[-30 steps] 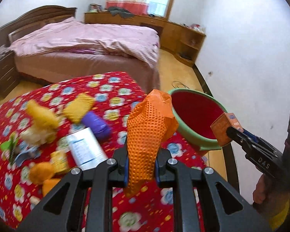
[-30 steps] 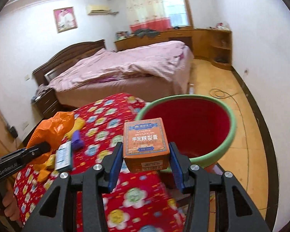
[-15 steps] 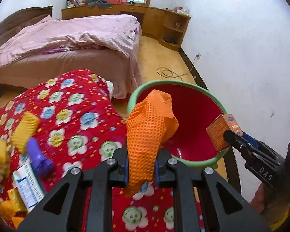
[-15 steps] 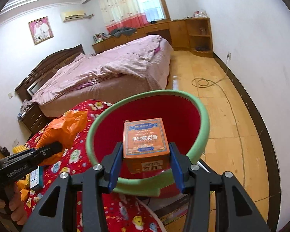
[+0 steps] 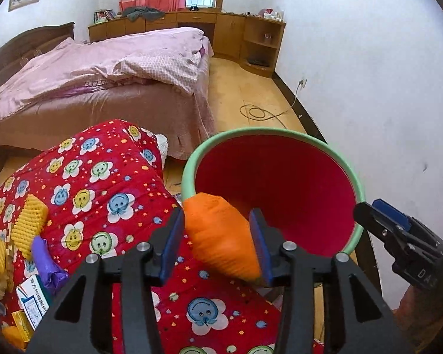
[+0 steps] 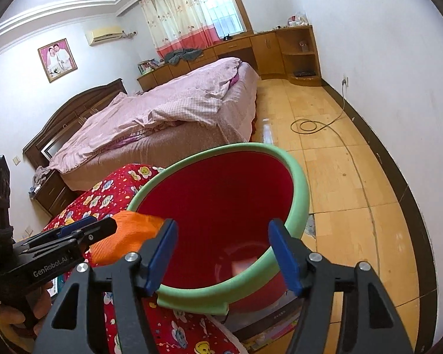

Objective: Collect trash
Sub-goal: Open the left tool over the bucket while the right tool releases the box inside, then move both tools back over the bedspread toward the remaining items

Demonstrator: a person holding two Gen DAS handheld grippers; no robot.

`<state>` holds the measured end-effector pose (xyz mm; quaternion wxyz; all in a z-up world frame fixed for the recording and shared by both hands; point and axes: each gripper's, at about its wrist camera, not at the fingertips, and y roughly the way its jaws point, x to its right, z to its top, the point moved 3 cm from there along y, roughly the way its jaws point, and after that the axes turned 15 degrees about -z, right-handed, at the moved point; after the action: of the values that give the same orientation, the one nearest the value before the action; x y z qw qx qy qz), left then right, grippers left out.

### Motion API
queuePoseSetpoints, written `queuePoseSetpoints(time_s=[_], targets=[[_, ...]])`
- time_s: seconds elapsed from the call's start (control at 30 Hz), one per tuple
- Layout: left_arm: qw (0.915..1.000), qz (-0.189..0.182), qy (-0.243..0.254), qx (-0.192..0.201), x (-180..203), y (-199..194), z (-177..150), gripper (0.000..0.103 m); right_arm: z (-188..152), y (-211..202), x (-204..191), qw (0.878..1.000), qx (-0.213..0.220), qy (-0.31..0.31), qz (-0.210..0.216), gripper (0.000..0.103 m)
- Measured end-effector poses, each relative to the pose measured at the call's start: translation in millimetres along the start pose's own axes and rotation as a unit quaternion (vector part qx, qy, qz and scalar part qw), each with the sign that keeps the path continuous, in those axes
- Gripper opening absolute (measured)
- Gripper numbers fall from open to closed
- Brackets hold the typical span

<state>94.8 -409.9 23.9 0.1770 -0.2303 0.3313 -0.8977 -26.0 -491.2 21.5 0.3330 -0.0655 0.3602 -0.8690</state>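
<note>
A red bin with a green rim (image 5: 351, 177) (image 6: 298, 177) stands beside a table with a red flowered cloth (image 5: 103, 183). My left gripper (image 5: 218, 239) is open; the orange foam net (image 5: 221, 236) (image 6: 127, 236) sits blurred between its spread fingers at the bin's near rim. My right gripper (image 6: 221, 253) is open and empty over the bin. A blurred orange box (image 6: 242, 265) lies deep in the bin. In the left wrist view the right gripper's tip (image 5: 378, 215) shows at the bin's right rim.
On the cloth's left lie yellow foam nets (image 5: 29, 224), a purple wrapper (image 5: 44, 259) and a white box (image 5: 32, 298). A pink bed (image 5: 103, 82) stands behind. A cable (image 5: 260, 112) lies on the wooden floor. A white wall is to the right.
Both grippers have opened. The orange box has left my right gripper and dropped into the bin. The orange foam net has slipped lower between my left fingers.
</note>
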Motion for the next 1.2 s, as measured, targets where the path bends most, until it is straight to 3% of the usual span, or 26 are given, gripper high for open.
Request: queuePoseSetpoints(time_s=[0.57,0.9,1.2], targets=[[0.9978,0.0,-0.057,0.033,-19.2,-63.0,-17.1,0.046,-8.6,-45.1,-18.3,1.0,0.018,-0.008,0.016,0.072],[0.995,0.021,-0.088,0.042,-33.9,-120.1,-47.3,0.046,-24.4,-77.8,-45.9,0.999,0.018,-0.026,0.036,0.077],[0.9887,0.064,-0.122,0.06,-65.8,-173.8,-80.4,0.046,-43.5,-99.0,-79.7,0.996,0.014,-0.052,0.065,0.08]])
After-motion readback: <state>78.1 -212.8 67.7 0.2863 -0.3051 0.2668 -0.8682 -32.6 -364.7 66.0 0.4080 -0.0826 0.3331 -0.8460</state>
